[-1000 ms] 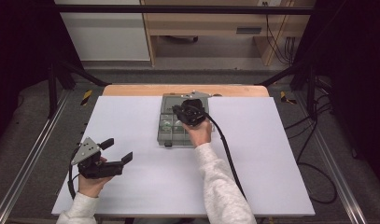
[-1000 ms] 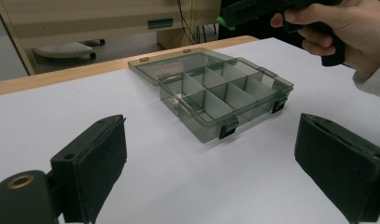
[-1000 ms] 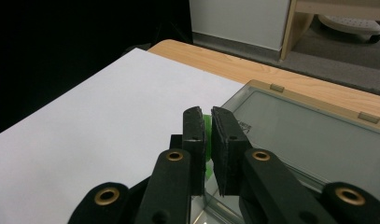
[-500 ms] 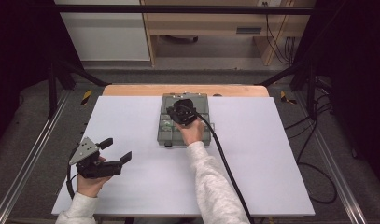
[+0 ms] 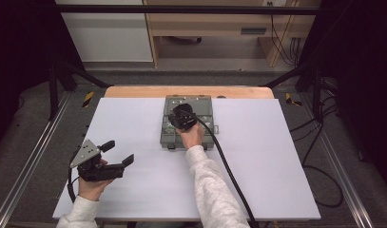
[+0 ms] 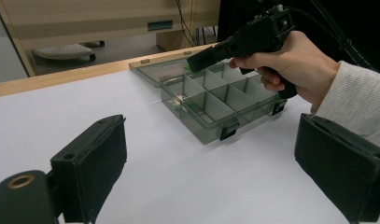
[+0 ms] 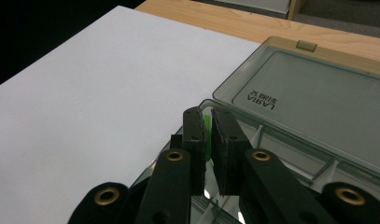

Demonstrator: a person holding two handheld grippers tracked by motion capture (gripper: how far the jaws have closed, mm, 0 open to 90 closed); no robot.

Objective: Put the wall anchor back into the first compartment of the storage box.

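Care matters: right gripper (image 7: pixel 207 135), jaws clenched on a small green piece (image 7: pixel 207 125), hangs above the compartment box (image 5: pixel 187 137) mid-worktop (lid open); lower straight into one cell before releasing. Left gripper (image 5: pixel 116 153) idles, jaws released.

The organizer box (image 6: pixel 215 100) is of clear, grey-tinted plastic, smooth and glossy, and its open lid (image 7: pixel 313 102) reflects light. The table (image 5: pixel 134 128) has a matt white surface like paper, and bare light wood shows along its far edge. The right gripper (image 7: pixel 207 135) has matt black plastic jaws. The sleeve (image 5: pixel 212 190) is soft white cloth.
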